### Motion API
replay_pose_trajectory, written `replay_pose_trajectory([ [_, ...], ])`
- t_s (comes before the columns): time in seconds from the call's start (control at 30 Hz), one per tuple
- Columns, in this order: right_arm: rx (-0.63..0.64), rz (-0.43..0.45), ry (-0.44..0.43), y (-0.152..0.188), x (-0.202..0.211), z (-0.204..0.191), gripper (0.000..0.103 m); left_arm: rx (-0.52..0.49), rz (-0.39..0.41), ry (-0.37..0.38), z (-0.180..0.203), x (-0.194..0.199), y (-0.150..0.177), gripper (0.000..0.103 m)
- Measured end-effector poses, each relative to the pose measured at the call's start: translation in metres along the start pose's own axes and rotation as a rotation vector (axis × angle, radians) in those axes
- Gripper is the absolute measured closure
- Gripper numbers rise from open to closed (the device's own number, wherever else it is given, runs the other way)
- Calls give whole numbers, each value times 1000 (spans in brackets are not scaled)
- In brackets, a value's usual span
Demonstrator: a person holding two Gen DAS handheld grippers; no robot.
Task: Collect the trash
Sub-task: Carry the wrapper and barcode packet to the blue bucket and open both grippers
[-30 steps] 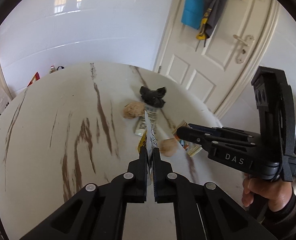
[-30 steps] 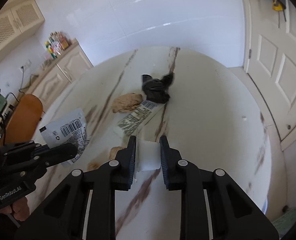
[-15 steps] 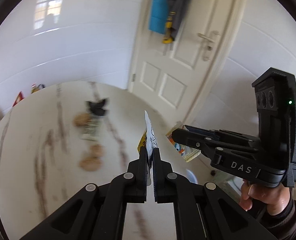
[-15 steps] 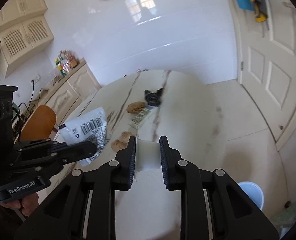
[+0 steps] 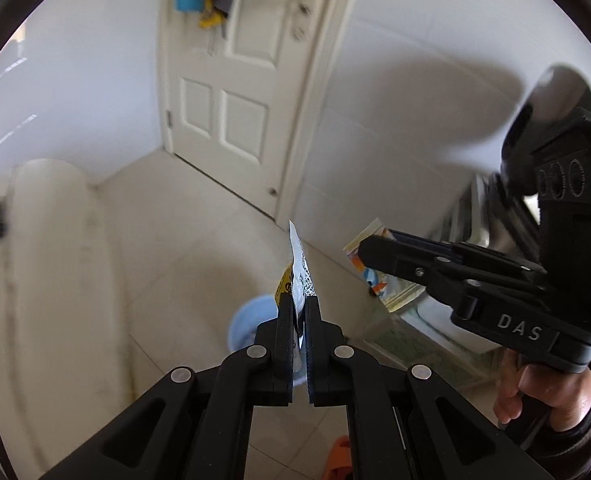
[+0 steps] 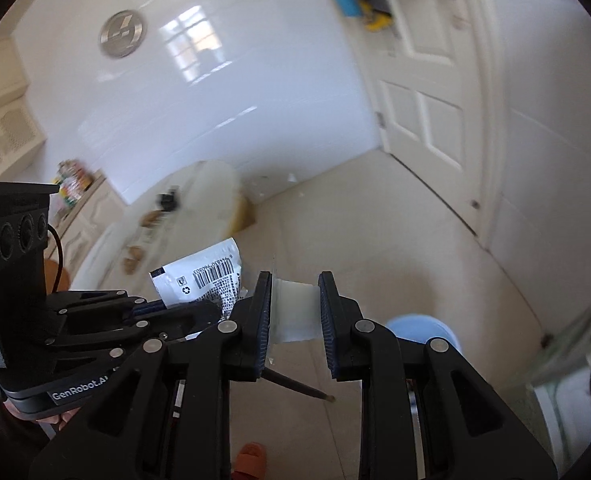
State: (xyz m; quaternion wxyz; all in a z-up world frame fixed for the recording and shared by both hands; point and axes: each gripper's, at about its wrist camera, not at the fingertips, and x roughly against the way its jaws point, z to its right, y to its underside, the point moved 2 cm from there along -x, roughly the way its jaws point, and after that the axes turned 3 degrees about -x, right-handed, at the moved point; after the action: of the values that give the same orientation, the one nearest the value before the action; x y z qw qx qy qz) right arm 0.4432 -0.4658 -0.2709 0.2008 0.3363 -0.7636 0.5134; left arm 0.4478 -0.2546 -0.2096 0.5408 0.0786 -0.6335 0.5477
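i'm clamping left fingers (image 5: 300, 312) on the wrapper (image 5: 297, 268), right fingers (image 6: 295, 312) on a white scrap (image 6: 294, 312), aiming for the blue bin (image 6: 423, 332) at 6 o'clock.

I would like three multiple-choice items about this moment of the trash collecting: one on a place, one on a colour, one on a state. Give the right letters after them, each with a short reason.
1. Where is the light blue bin?
A. on the floor
B. on the table
C. hung on the door

2. What colour is the slipper at the bottom edge of the right wrist view?
A. green
B. orange
C. black

3. How is the left tool?
A. wide open, with nothing in it
B. shut on a white wrapper with a barcode
C. shut on a spoon

Key: 1 A, the bin stands on the floor tiles beyond both tools. 2 B, it shows orange on the tiles. 3 B, the white wrapper stands out between its pressed fingers.
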Motion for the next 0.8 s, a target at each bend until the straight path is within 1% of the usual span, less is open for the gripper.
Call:
replay_pose_trajectory([
  [0.1, -51, -15, 19, 6, -4, 38, 81, -18, -53, 16, 9, -39, -8, 102],
  [0.23, -102, -39, 30, 12, -19, 76, 81, -28, -114, 7, 8, -87, -22, 100],
  [0.33, -131, -58, 29, 16, -33, 100, 81, -18, -128, -6, 2, -120, -40, 92],
  [0.37, -141, -65, 26, 16, -39, 106, 81, -17, -144, -13, -1, -130, -44, 86],
  [0.4, -149, -71, 26, 17, -43, 111, 81, -16, -149, -20, -5, -137, -47, 83],
  [0.43, -157, -78, 24, 17, -49, 117, 81, -14, -150, -34, -7, -143, -50, 77],
  [0.5, -171, -88, 19, 18, -58, 123, 81, -7, -145, -51, -7, -156, -59, 72],
  [0.6, -178, -97, 14, 19, -69, 129, 81, 3, -134, -73, -7, -156, -63, 65],
  [0.63, -177, -99, 7, 17, -73, 129, 81, 2, -124, -87, -8, -153, -64, 60],
  [0.67, -177, -99, 4, 17, -73, 127, 81, 1, -111, -94, -2, -147, -61, 58],
  [0.77, -177, -90, 14, 14, -75, 121, 73, 0, -72, -112, 3, -125, -57, 56],
  [0.8, -173, -87, 14, 13, -73, 119, 70, 1, -50, -109, 3, -115, -57, 51],
])
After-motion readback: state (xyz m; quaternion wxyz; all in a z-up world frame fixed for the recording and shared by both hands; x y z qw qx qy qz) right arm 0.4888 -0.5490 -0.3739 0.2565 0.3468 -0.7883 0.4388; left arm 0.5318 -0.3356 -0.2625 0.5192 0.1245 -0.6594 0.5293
